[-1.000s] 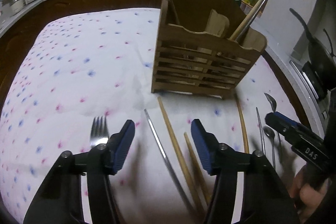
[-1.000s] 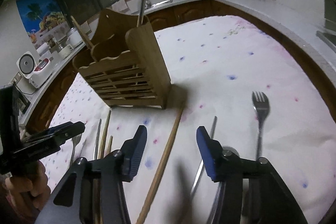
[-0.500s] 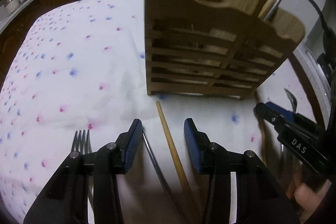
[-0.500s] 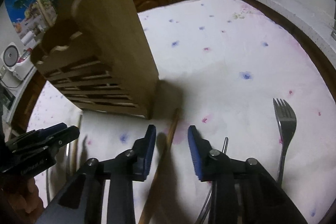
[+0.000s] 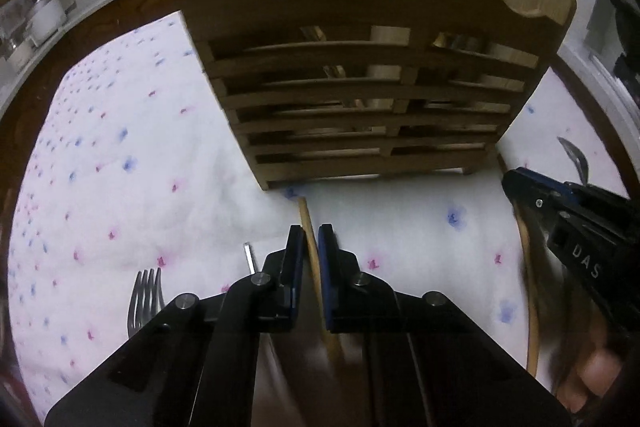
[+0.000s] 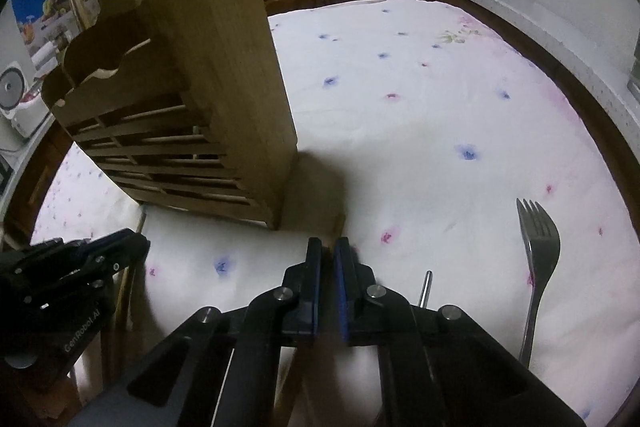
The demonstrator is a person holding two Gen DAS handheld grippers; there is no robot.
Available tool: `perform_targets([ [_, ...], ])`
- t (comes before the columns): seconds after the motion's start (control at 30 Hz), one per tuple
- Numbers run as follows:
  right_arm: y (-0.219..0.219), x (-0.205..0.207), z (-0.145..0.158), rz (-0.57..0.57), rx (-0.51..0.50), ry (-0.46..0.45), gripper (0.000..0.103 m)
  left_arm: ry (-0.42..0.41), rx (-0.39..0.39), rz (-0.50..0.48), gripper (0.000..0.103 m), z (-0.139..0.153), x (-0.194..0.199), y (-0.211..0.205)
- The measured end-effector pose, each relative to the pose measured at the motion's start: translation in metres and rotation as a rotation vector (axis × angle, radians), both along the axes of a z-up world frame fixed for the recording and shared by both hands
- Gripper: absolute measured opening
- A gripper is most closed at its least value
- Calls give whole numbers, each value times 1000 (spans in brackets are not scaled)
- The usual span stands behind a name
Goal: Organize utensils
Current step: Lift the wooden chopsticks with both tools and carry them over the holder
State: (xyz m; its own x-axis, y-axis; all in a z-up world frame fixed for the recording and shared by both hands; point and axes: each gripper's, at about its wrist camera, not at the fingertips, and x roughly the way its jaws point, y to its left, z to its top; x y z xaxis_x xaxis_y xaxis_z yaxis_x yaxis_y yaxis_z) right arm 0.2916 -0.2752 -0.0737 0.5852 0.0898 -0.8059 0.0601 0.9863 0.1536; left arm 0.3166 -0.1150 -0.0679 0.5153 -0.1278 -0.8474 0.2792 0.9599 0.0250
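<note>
Kitchen table under a white cloth (image 5: pixel 120 167) dotted with pink and blue flowers. Near the middle, upright on the cloth, a slatted wooden utensil holder (image 5: pixel 360 99), with a few handles standing up out of its compartments.

Left claw (image 5: pixel 312 239) angled down at the cloth just in front of the holder, jaws just drawn together and clamped on a wooden chopstick (image 5: pixel 305 211). Chopstick flat on the cloth, far tip close to the holder's front edge.

Right claw (image 6: pixel 328 251) likewise angled down beside the holder's corner, jaws just drawn together on a second wooden chopstick (image 6: pixel 339 227), also lying on the cloth.

Between the two claws' views, loose on the cloth: a metal fork (image 5: pixel 146 295), tines toward the holder, and just beside it a thin metal chopstick (image 5: pixel 250 259). Near the right claw's far side, a spoon (image 5: pixel 576 159), partly hidden. Part of a hand visible, blurred, behind each claw in the other's view.
</note>
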Motion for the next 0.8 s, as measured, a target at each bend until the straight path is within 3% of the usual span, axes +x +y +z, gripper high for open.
perform_targets([
  [0.4,-9,-33,37,11,125,-91,5,-31,-236,2,4,40,-27,52],
  [0.8,0,-77,97,58,145,-228,5,-158,-354,-19,4,101,-86,68],
])
